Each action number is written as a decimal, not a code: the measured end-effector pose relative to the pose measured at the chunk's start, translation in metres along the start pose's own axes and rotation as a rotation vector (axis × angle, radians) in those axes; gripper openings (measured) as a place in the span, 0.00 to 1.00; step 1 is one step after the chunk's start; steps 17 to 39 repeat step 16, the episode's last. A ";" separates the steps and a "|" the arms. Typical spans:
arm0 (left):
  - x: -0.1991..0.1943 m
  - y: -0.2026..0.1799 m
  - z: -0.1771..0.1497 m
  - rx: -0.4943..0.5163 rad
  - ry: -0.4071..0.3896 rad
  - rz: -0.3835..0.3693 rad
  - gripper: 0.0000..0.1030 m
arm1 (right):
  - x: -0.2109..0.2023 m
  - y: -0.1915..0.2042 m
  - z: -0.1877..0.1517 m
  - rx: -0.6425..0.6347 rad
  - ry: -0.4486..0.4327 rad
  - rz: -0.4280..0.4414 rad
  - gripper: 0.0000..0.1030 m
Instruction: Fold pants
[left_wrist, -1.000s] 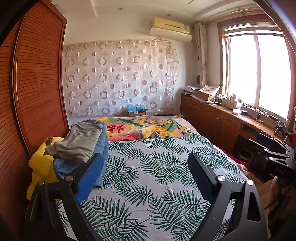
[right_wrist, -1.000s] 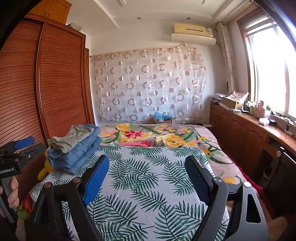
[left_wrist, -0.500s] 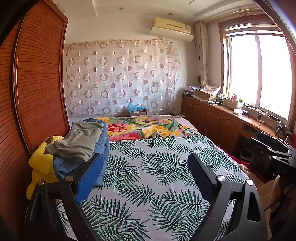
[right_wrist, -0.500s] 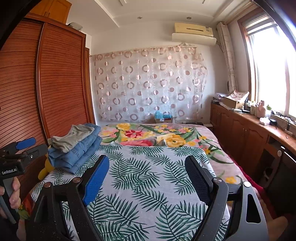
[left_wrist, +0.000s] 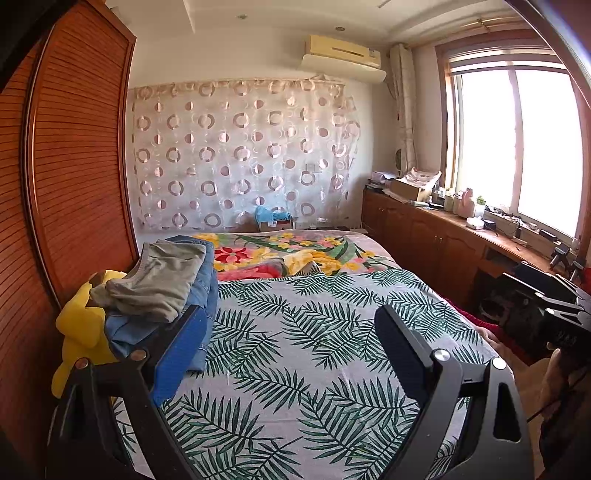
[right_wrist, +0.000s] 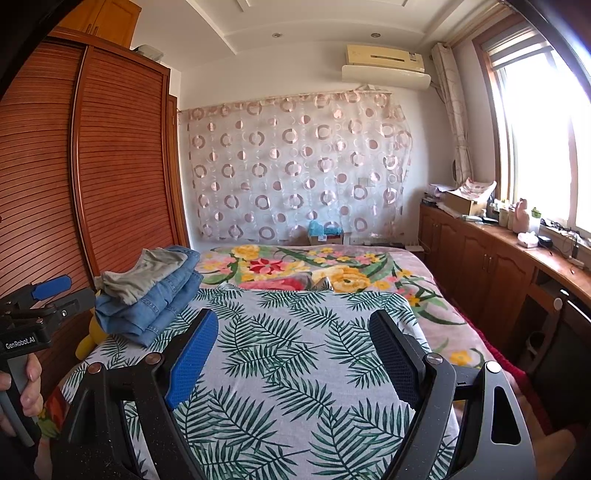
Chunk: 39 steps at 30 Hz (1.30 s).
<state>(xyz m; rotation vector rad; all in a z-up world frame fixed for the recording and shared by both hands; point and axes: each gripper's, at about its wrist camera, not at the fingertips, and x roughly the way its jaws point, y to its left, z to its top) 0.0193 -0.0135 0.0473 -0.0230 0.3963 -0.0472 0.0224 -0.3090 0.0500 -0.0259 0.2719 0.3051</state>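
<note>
A: What does the bed (left_wrist: 295, 369) look like?

B: A sheet with green palm leaves covers the near part. Past it, at the far end, lies a blanket (right_wrist: 295, 269) with red and yellow flowers. The middle of the sheet is flat and bare.

A: And the pants?

B: The pants (left_wrist: 159, 284) sit folded in a stack at the left edge of the bed, next to the wardrobe (left_wrist: 74, 166): a grey pair on top, blue denim beneath. A yellow toy (left_wrist: 79, 332) is wedged under the stack on its left side.

A: The claws?

B: The left claw (left_wrist: 291, 332) hangs over the near end of the bed with its jaws wide apart and nothing between them. Its blue pad overlaps the stack in the left view, but I cannot tell whether it touches. The right claw (right_wrist: 293, 336) is the same, jaws spread, empty, over the sheet. In the right view a hand (right_wrist: 22, 384) grips the handle of the left claw at the left border.

A: The room?

B: A slatted wooden wardrobe runs along the left. A curtain (right_wrist: 295, 170) with ring patterns hangs on the far wall, an air conditioner (right_wrist: 384, 64) above it. On the right, a bright window (left_wrist: 517, 147) over a long wooden desk (left_wrist: 461, 236) cluttered with boxes and bottles.
</note>
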 end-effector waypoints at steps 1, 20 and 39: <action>0.000 -0.001 0.000 0.000 0.000 0.001 0.90 | 0.000 0.000 0.000 0.000 -0.001 -0.001 0.83; 0.001 0.001 0.000 -0.001 -0.002 0.003 0.90 | 0.000 -0.001 -0.001 0.002 -0.002 -0.001 0.83; 0.001 0.001 0.000 -0.001 -0.002 0.003 0.90 | 0.000 -0.001 -0.001 0.002 -0.002 -0.001 0.83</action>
